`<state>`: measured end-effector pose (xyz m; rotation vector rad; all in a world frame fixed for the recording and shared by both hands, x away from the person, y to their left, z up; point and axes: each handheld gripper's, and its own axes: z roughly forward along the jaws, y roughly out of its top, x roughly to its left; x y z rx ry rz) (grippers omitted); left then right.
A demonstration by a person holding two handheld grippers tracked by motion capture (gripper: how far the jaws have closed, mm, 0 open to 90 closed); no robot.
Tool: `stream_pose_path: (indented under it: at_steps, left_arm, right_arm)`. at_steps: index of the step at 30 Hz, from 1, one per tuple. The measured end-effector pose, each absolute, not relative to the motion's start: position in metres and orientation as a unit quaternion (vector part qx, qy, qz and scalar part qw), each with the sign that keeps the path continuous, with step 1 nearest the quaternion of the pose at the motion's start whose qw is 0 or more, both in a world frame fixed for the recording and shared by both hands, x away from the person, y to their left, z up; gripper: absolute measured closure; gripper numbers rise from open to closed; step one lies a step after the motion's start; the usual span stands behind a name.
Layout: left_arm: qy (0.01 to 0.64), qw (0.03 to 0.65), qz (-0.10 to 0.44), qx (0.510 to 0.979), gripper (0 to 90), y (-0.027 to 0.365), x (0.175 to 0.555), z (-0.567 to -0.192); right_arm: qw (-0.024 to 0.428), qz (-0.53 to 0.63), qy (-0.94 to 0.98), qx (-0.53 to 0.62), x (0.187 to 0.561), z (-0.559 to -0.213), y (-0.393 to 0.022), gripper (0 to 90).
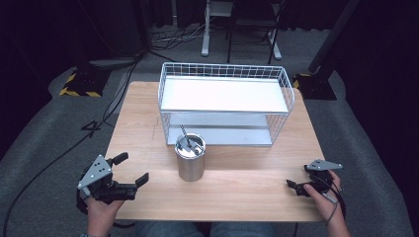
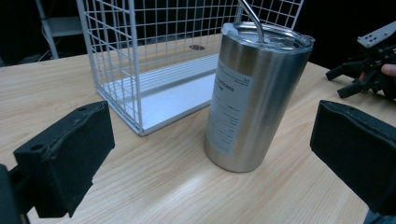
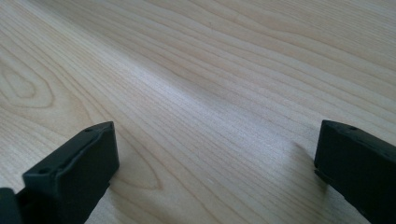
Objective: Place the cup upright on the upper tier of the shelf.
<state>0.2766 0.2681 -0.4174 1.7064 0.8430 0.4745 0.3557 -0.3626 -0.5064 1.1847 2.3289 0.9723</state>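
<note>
On the table's (image 1: 148,128) near-left corner, left gripper (image 1: 129,170) is resting with jaws spread wide, gripping nothing, facing the steel tumbler (image 1: 190,158). Tumbler is standing upright at mid-table, lid on, metal straw (image 1: 185,134) leaning out of it. Directly behind it, white wire rack (image 1: 225,103) is sitting with both shelves bare, just clear of the tumbler. At near-right, right gripper (image 1: 297,183) is lying low over bare wood, jaws wide apart, holding nothing.

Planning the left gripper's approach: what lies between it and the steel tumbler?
Only bare wooden table lies between the open left gripper and steel tumbler, seen in the high view.
</note>
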Motion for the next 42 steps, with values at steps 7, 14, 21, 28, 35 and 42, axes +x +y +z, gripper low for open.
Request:
stream_pose_path:
  at_steps: [7,14,21,28,35,42]
  left_arm:
    - [0.346,0.557,0.197,0.729,0.1,0.259,0.28,-0.415]
    - [0.329,0.567,0.187,0.732,0.0,0.245,0.286,-0.41]
    - [0.31,0.574,0.175,0.737,0.0,0.228,0.296,-0.406]
    - [0.298,0.577,0.168,0.742,0.0,0.214,0.307,-0.405]
    - [0.293,0.574,0.166,0.746,0.0,0.2,0.319,-0.407]
    - [0.279,0.579,0.152,0.751,0.0,0.186,0.328,-0.411]
  right_arm:
    - [0.176,0.343,0.822,0.418,0.356,-0.506,-0.363,0.1]
    - [0.177,0.344,0.822,0.418,0.356,-0.507,-0.362,0.1]
    - [0.177,0.344,0.822,0.418,0.356,-0.507,-0.362,0.0]
    - [0.177,0.344,0.822,0.418,0.356,-0.507,-0.362,0.1]
    - [0.177,0.344,0.822,0.418,0.356,-0.507,-0.362,0.0]
    - [0.177,0.343,0.822,0.418,0.356,-0.507,-0.362,0.0]
